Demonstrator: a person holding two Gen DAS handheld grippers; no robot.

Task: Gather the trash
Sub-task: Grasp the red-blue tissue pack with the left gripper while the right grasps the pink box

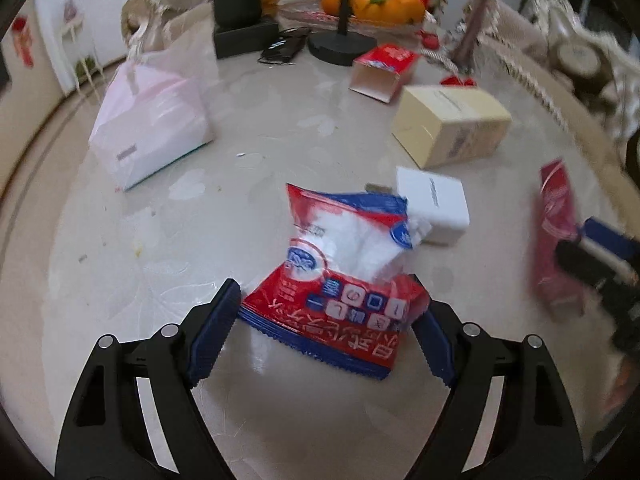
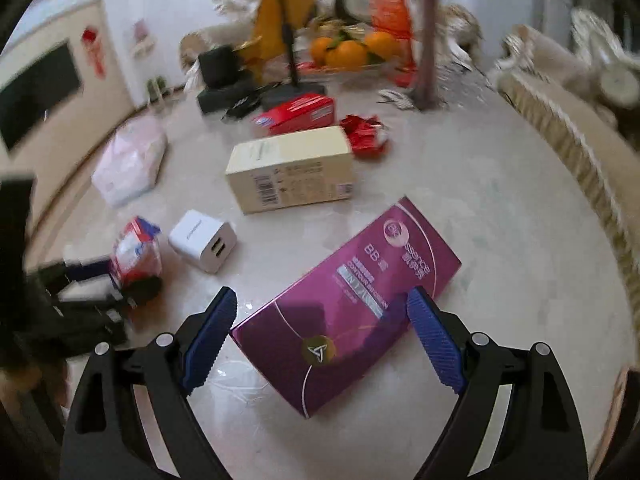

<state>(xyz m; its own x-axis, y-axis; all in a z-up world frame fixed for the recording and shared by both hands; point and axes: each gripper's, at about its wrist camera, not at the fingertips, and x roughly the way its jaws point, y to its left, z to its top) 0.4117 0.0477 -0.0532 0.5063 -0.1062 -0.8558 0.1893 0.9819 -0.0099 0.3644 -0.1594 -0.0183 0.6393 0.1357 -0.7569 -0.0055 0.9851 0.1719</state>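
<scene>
Straddling a red-and-blue tissue pack (image 1: 340,276), the left claw (image 1: 326,328) stands wide, pads beside its lower corners, contact unclear. The right claw (image 2: 322,334), also wide, brackets a purple box (image 2: 348,304) lying flat on the worktop (image 2: 500,208), without touching it.

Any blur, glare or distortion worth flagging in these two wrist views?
Left wrist: fisheye bends the table edge; the purple box at right is motion-smeared, the tissue pack fairly sharp. Right wrist: background oranges blurred, the left gripper smeared, its own gripper's shadow darkens the box.
</scene>
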